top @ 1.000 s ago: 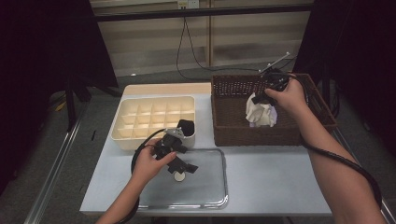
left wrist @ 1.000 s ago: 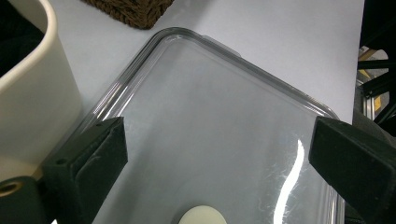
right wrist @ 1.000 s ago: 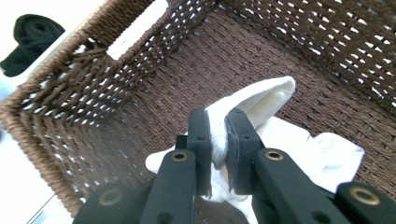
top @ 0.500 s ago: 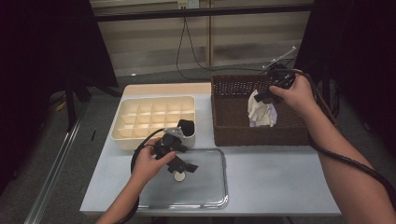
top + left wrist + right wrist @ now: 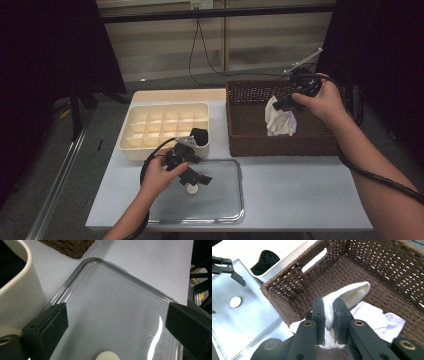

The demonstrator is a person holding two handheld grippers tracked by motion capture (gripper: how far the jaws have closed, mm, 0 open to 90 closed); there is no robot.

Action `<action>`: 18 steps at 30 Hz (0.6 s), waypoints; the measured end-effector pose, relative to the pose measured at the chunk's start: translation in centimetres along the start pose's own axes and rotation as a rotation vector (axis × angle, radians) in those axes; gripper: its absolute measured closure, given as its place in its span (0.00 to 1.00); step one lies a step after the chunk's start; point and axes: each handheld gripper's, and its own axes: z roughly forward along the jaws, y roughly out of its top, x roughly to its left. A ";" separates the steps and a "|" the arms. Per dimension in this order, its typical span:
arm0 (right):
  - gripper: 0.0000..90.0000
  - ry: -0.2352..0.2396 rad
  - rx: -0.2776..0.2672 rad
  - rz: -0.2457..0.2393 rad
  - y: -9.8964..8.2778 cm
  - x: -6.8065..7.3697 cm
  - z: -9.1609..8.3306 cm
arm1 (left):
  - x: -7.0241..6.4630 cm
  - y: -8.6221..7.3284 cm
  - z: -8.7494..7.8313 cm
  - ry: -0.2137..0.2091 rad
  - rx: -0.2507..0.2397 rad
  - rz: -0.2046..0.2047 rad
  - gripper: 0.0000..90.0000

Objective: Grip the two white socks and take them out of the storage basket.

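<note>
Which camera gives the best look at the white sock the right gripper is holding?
The right gripper view: the white sock sits close up, pinched between the right gripper's jaws over the brown basket. The high view shows the sock small, hanging from that gripper. The left gripper view looks at the clear tray.

In the right gripper view, the right tongs (image 5: 327, 315) cover the middle of the white cloth (image 5: 352, 293), and the lower end of the cloth is behind the gripper body. The lilac cloth (image 5: 387, 322) lies partly under the white one. The tray (image 5: 227, 340) is cut by the left and bottom edges.

In the left gripper view, the cream disc (image 5: 107, 356) is cut by the bottom edge, and the basket (image 5: 71, 246) by the top edge. In the high view, the hand hides the left tongs (image 5: 192, 181) partly, and what the black thing (image 5: 199, 135) in the organizer (image 5: 150, 125) is, is too small to tell.
</note>
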 end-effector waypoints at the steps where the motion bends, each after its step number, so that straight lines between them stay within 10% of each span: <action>1: 0.91 0.002 -0.001 -0.003 0.0 0.1 -0.1 | 0.0 0.0 0.0 0.001 0.000 -0.001 0.05; 18: 0.91 0.041 -0.038 -0.046 -1.2 2.0 -1.8 | -0.1 0.0 0.0 0.002 0.002 -0.004 0.05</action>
